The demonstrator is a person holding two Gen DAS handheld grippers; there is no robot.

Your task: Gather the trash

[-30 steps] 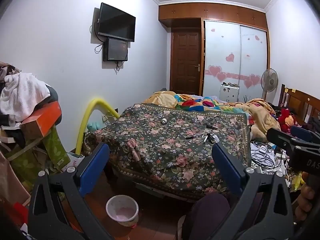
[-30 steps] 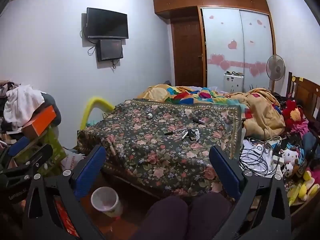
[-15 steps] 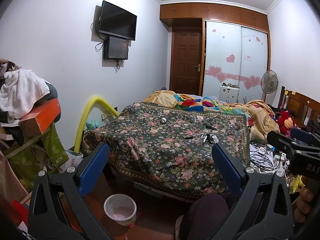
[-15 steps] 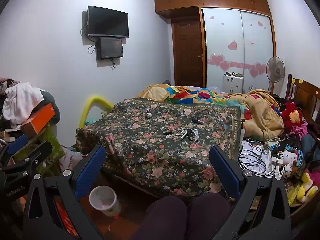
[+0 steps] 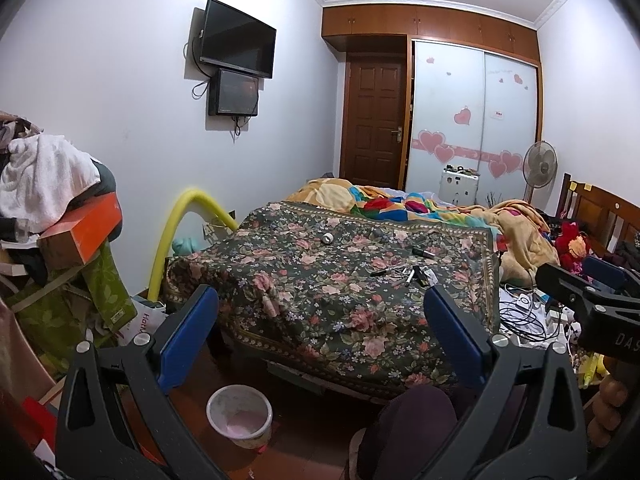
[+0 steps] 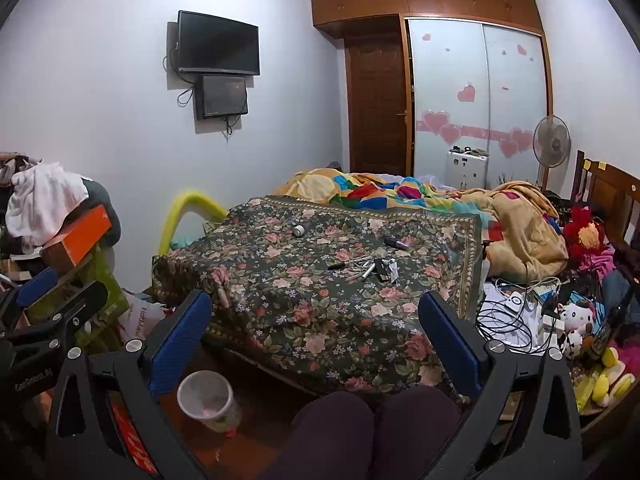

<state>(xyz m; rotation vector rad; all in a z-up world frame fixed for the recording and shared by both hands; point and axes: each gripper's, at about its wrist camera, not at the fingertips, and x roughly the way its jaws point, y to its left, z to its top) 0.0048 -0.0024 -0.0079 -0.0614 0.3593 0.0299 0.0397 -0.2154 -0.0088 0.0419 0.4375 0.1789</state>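
Both claws, left claw (image 5: 320, 336) and right claw (image 6: 316, 340), gape wide, empty; the litter cluster (image 6: 370, 268) lies far ahead on the bed (image 6: 280, 300), nearer the right.

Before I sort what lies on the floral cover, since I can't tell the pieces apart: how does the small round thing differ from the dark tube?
The small round thing is pale, squat and lies alone toward the far left; the dark tube is long, dark, lying flat, nearer the pile of pens. Both rest on the floral cover, untouched by either gripper.
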